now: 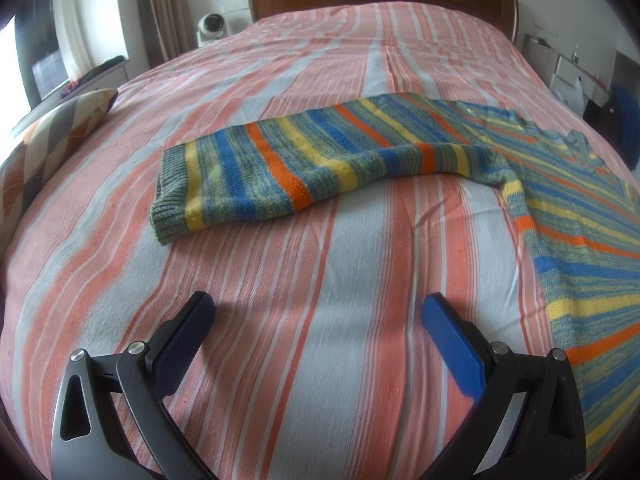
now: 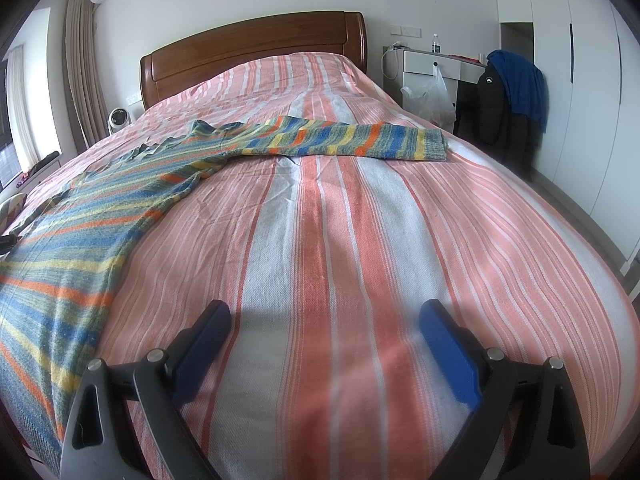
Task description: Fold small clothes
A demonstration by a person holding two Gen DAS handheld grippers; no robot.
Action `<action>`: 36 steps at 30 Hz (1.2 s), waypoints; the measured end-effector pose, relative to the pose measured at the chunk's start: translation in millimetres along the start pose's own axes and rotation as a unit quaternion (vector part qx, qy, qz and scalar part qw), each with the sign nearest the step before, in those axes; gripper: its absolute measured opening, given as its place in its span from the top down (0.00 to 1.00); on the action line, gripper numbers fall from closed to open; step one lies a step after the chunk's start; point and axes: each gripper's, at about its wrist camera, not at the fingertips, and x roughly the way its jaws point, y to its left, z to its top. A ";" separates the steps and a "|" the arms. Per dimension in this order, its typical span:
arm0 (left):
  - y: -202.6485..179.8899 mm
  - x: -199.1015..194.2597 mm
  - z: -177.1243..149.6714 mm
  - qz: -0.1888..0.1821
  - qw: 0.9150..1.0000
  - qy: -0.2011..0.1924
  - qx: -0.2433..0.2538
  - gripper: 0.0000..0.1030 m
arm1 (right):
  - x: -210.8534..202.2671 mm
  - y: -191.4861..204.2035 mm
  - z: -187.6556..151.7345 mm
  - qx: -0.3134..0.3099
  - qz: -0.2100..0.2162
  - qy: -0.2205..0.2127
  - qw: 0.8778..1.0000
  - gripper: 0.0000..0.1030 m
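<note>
A striped knit sweater [image 1: 580, 216] in blue, yellow, orange and grey-green lies flat on the bed. In the left wrist view its body runs down the right side and one sleeve [image 1: 280, 164] stretches out to the left. My left gripper [image 1: 318, 312] hovers open over bare sheet, well short of that sleeve. In the right wrist view the sweater [image 2: 80, 232] body lies at the left and the other sleeve [image 2: 352, 142] reaches right. My right gripper [image 2: 324, 318] is open above the sheet, nothing between its blue pads.
The bed has a pink and white striped sheet [image 2: 360, 220] and a wooden headboard [image 2: 248, 48]. A patterned pillow [image 1: 48, 136] sits at the bed's left edge. A nightstand [image 2: 432, 68] with a plastic bag and hanging jackets [image 2: 508, 96] stand to the right. A small fan [image 1: 212, 28] is beside the headboard.
</note>
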 end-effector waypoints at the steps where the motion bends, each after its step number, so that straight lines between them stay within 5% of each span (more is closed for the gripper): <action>1: 0.6 -0.2 -0.2 0.000 1.000 0.000 0.000 0.00 | 0.0 -0.1 0.0 0.000 0.000 0.000 1.000 0.08; 13: -0.9 -0.2 -0.7 0.000 1.000 0.001 0.000 0.00 | -0.2 0.3 -0.3 0.000 0.000 0.000 1.000 0.08; 21: -7.5 -9.1 -4.7 -0.016 0.998 0.051 -0.031 0.00 | -1.5 0.0 -0.2 -0.002 0.001 0.000 1.000 0.08; 25: -9.2 -14.5 -8.5 -0.001 0.996 0.073 -0.059 0.00 | -0.1 2.8 9.5 -0.012 -0.004 0.030 0.999 0.08; 27: -11.4 -16.4 -9.3 0.001 0.995 0.083 -0.051 0.00 | -0.7 -10.2 26.3 0.015 0.038 0.064 0.997 0.08; 29: -11.0 -22.7 -12.2 0.000 0.994 0.089 -0.056 0.00 | -5.9 -39.4 46.6 0.079 0.099 0.071 0.989 0.09; 32: -11.6 -36.0 -26.3 -0.010 0.995 0.070 -0.065 0.00 | -7.3 -102.9 74.3 0.204 0.136 0.066 0.967 0.09; 34: -12.7 -39.8 -34.4 -0.005 0.997 0.048 -0.063 0.00 | 0.0 -145.2 82.1 0.292 0.142 0.060 0.944 0.13; 36: -14.0 -43.0 -45.0 0.002 0.998 0.014 -0.066 0.00 | 21.8 -186.4 83.6 0.385 0.175 0.066 0.904 0.24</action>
